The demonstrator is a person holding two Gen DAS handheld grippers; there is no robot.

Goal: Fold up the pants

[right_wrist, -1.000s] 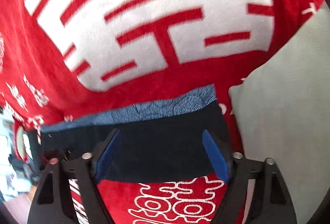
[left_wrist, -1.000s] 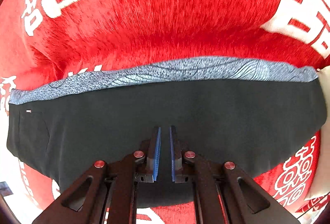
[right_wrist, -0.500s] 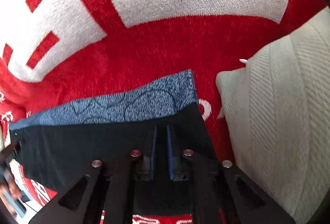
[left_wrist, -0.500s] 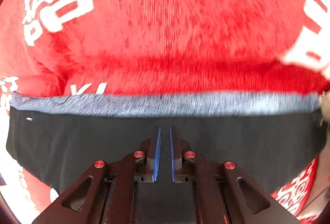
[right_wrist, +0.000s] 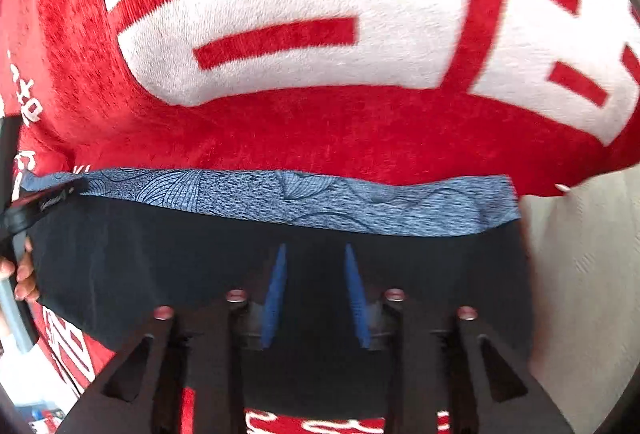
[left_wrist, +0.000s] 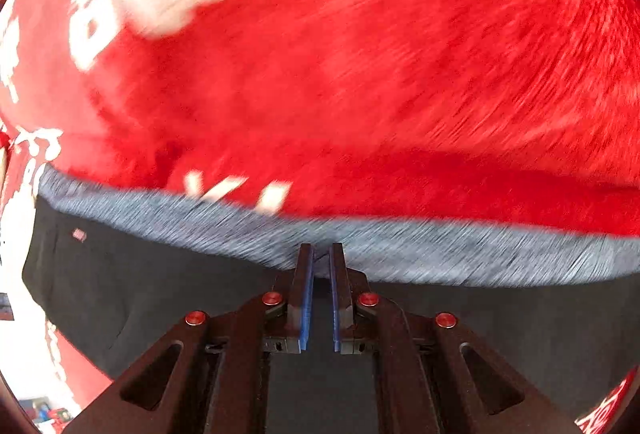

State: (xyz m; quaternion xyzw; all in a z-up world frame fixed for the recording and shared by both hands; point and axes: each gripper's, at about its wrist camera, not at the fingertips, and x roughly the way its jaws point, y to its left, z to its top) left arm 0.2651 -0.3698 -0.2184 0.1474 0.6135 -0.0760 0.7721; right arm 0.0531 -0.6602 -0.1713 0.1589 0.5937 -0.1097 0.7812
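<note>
We hold both tongs over a pair of black fabric pants (right_wrist: 168, 266) with a heathered blue-grey patterned waistband (right_wrist: 360, 202), spread flat across a red plush blanket with large white characters (right_wrist: 304, 130). What lies under the blanket, bed or worktop, we cannot tell.

Our left tongs (left_wrist: 321, 254) have their blue-lined fingers (left_wrist: 306, 298) drawn close, a narrow slit between them, tips at the seam where black cloth meets the waistband; whether any fabric is pinched there we cannot tell, as that view is smeared by motion blur.

Our right tongs (right_wrist: 314, 254) stand apart over the black cloth just short of the waistband, blue pads (right_wrist: 276, 290) angled and gripping nothing.

In the right wrist view the waistband's end lies just beside a pale cream textured cushion (right_wrist: 584, 274) at the blanket's right edge. At the far left of that view, fingers of our left hand (right_wrist: 22, 274) wrap a dark handle beside the pants.
</note>
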